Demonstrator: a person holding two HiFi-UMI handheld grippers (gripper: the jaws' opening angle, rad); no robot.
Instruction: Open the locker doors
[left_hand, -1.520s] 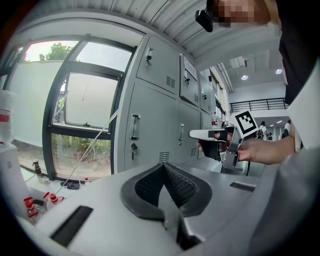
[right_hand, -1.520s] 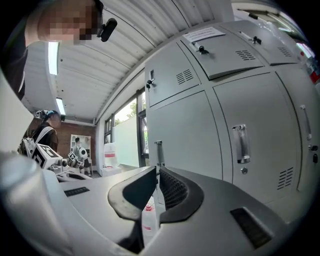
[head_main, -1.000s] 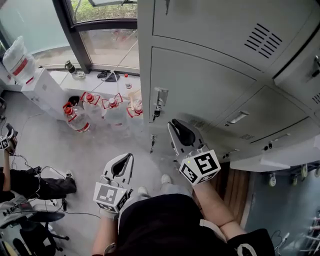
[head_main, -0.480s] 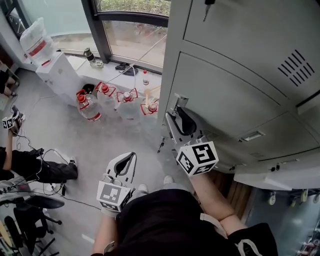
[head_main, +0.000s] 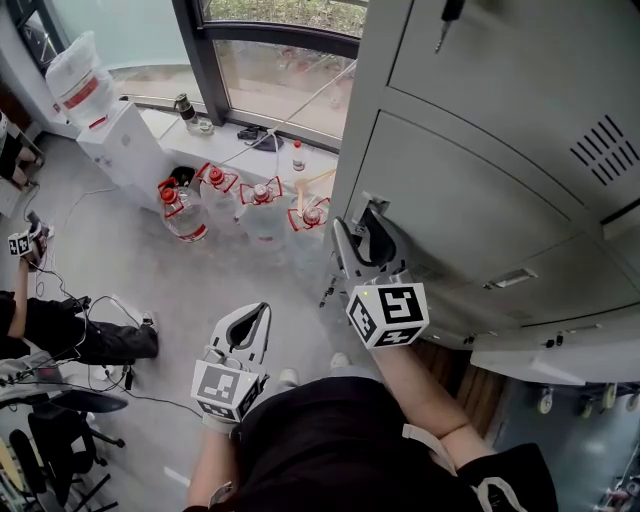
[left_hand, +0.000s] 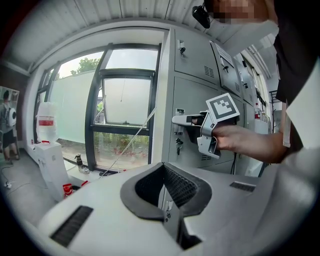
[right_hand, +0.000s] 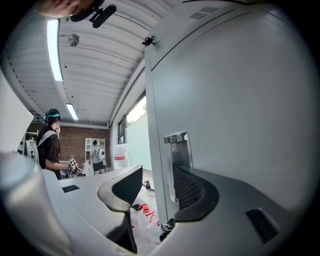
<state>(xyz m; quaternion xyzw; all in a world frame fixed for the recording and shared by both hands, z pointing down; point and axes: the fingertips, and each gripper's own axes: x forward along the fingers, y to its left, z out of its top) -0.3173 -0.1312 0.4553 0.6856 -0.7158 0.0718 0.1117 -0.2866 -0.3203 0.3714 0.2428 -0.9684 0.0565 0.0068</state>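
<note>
The grey lockers fill the right of the head view, their doors closed. One door has a chrome latch handle at its left edge. My right gripper is raised to that latch, and its jaws are opening. In the right gripper view the latch stands just beyond the right jaw's tip, and the right gripper presses on nothing. The left gripper hangs lower, away from the lockers, shut and empty. The left gripper view shows its own closed tips and the right gripper at the latch.
Several water jugs with red caps stand on the floor by the window, beside a white cabinet. A key hangs in an upper door. A seated person and cables lie at the left.
The right gripper has risen from the lower door to the latch handle and its jaws have spread apart. The left gripper has stayed where it was.
</note>
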